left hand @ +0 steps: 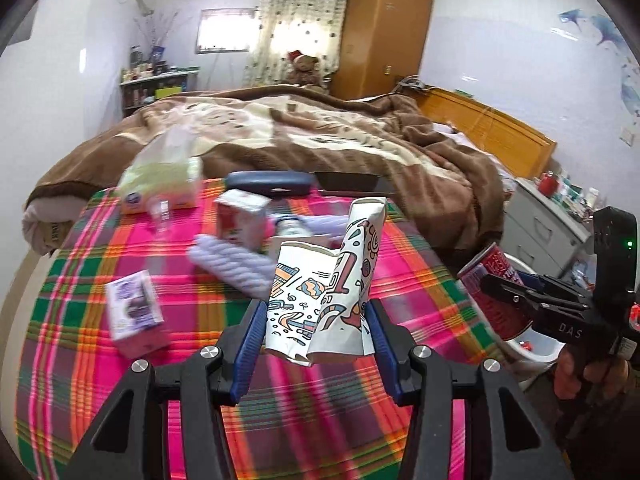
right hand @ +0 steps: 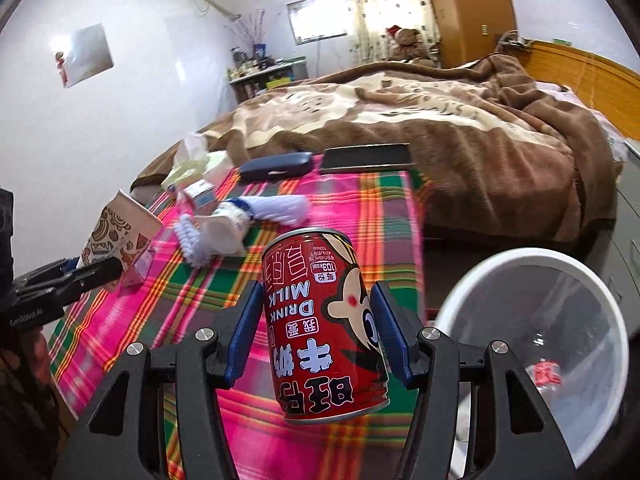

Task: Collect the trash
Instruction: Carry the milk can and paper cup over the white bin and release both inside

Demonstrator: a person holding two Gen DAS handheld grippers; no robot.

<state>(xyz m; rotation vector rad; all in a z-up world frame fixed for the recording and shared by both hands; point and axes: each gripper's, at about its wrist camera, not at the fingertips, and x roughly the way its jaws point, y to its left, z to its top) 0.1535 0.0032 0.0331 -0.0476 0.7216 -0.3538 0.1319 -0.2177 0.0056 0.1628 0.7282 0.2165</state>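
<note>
Left gripper (left hand: 316, 320) is clamped on a crushed patterned paper cup (left hand: 326, 280) above the plaid-covered desk (left hand: 200, 300). Right gripper (right hand: 318, 320) pinches an upside-down red milk can (right hand: 324, 332) off the desk's right edge, near the white plastic bin (right hand: 520, 258). Neither is dropped yet; some red-printed trash looks already binned.

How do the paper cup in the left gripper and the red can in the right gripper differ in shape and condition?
The paper cup is crushed and creased, while the red can keeps its round, undented shape. The cup is white with colourful doodles; the can is red with a cartoon face and "DRINK MILK" text, which appears upside down. Both are clamped between blue fingers, in the left gripper and right gripper, above the plaid cloth.
</note>
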